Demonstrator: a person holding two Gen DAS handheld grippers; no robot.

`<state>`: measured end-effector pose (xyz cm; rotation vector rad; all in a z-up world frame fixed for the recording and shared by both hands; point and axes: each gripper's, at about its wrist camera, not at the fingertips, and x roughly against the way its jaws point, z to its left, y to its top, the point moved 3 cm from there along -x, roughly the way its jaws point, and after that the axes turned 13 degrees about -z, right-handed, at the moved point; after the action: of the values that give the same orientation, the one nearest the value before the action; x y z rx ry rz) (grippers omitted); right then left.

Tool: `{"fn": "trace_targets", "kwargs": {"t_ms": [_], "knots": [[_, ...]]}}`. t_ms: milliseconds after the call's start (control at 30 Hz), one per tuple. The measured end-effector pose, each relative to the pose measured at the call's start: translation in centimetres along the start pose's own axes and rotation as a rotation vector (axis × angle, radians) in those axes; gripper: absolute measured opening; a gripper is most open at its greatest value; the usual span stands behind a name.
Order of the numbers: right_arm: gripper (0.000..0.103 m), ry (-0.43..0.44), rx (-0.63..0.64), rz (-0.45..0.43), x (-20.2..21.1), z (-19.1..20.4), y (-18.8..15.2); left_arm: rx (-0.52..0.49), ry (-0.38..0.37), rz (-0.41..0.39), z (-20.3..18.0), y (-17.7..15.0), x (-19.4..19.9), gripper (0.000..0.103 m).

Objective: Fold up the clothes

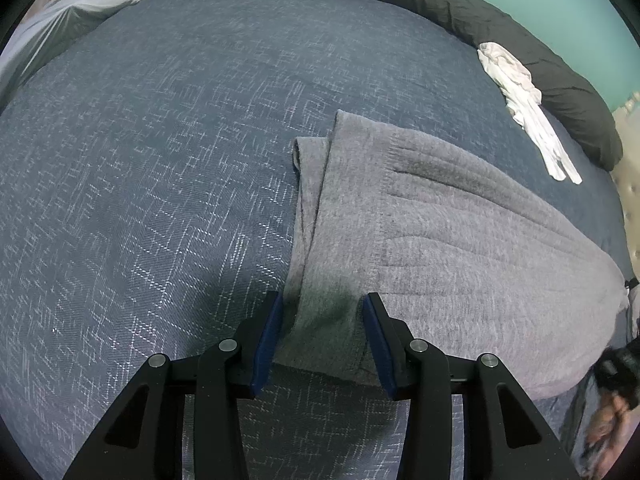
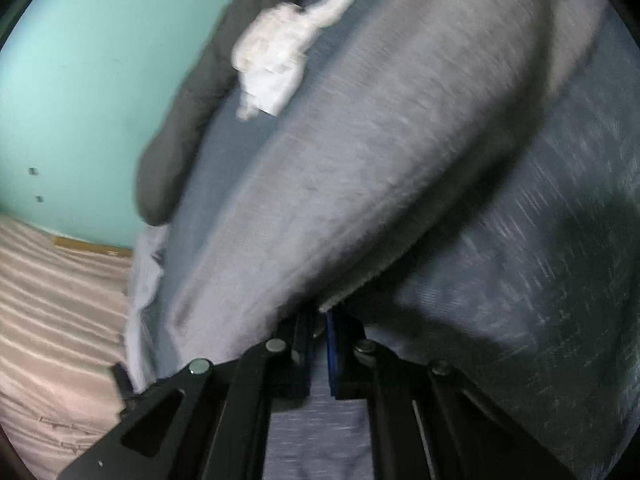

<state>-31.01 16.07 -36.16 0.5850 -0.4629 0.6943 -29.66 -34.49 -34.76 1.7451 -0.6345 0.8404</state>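
Note:
A grey knitted sweater (image 1: 460, 240) lies partly folded on the blue bed cover (image 1: 160, 160), a sleeve folded along its left side. My left gripper (image 1: 324, 312) is open, its blue-padded jaws on either side of the sweater's near left corner, just above it. My right gripper (image 2: 319, 316) is shut on the sweater's edge (image 2: 360, 152) and holds that edge lifted off the bed; the right wrist view is blurred by motion. The hand with the right gripper shows at the far right of the left wrist view (image 1: 616, 376).
A crumpled white garment (image 1: 524, 104) lies beyond the sweater, also in the right wrist view (image 2: 280, 52). A dark duvet roll (image 1: 460, 4) runs along the far bed edge by the teal wall (image 2: 80, 100). Pale grey bedding (image 1: 80, 4) lies at the far left. The bed's right edge drops to a striped floor (image 2: 52, 300).

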Motion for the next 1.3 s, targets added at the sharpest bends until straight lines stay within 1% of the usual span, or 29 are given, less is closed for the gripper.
{"fn": "trace_targets", "kwargs": {"t_ms": [67,133,167,233,400,433,500,533,600,733,800,867,933,967,1000,1033,1067,1167,1300], "knots": [[0.005,0.021,-0.03,0.011,-1.2,-1.5,-0.6,-0.003,0.002,0.0,-0.1,0.0,0.0,0.047],[0.006,0.039,-0.056,-0.009,-0.7,-1.9,-0.4,-0.006,0.005,0.001,-0.1,-0.1,0.0,0.047],[0.009,0.047,-0.068,-0.018,-0.5,-2.1,-0.3,-0.006,0.005,0.001,-0.1,-0.1,0.0,0.047],[0.01,0.0,-0.033,-0.026,0.6,-2.2,0.3,-0.003,0.002,0.001,0.0,-0.1,0.1,0.047],[0.011,-0.067,0.014,-0.16,5.6,-3.7,4.2,0.004,0.001,-0.004,0.2,-0.2,0.2,0.047],[0.015,-0.079,0.016,-0.18,6.4,-4.2,5.1,0.006,0.001,-0.004,0.2,-0.2,0.2,0.048],[0.026,-0.109,-0.004,-0.231,7.6,-5.8,7.2,0.009,0.003,-0.004,0.3,-0.1,0.2,0.048],[0.036,-0.115,-0.028,-0.243,8.0,-7.0,8.2,0.008,0.006,-0.004,0.3,-0.1,0.3,0.048],[0.038,-0.125,-0.066,-0.255,8.0,-8.2,9.5,0.004,0.011,-0.005,0.2,0.0,0.3,0.048],[0.038,-0.14,-0.031,-0.256,6.7,-8.3,11.1,0.0,0.014,-0.003,0.1,0.1,0.3,0.048],[0.038,-0.158,-0.015,-0.273,6.6,-8.1,11.6,-0.002,0.014,-0.003,0.1,0.1,0.3,0.048],[0.038,-0.194,0.034,-0.298,6.4,-7.7,12.6,-0.004,0.015,-0.002,0.0,0.1,0.2,0.048],[0.037,-0.204,0.062,-0.273,5.4,-7.6,12.9,-0.005,0.016,-0.002,0.1,0.1,0.2,0.048],[0.033,-0.211,0.073,-0.253,4.7,-7.4,13.0,-0.005,0.016,-0.002,0.2,0.1,0.1,0.048],[0.03,-0.216,0.081,-0.254,4.6,-7.3,13.2,-0.004,0.016,-0.003,0.1,0.1,0.0,0.048],[0.019,-0.221,0.09,-0.255,4.4,-7.2,13.3,-0.004,0.015,-0.003,0.1,0.2,0.0,0.048],[0.013,-0.226,0.098,-0.255,4.3,-7.0,13.4,-0.003,0.015,-0.003,0.1,0.2,-0.1,0.048],[0.007,-0.239,0.125,-0.26,4.5,-6.4,13.6,-0.005,0.014,-0.003,0.0,0.3,-0.3,0.048],[0.006,-0.266,0.181,-0.255,7.1,-5.3,13.7,-0.004,0.013,-0.004,0.1,0.2,-0.2,0.048]]}}
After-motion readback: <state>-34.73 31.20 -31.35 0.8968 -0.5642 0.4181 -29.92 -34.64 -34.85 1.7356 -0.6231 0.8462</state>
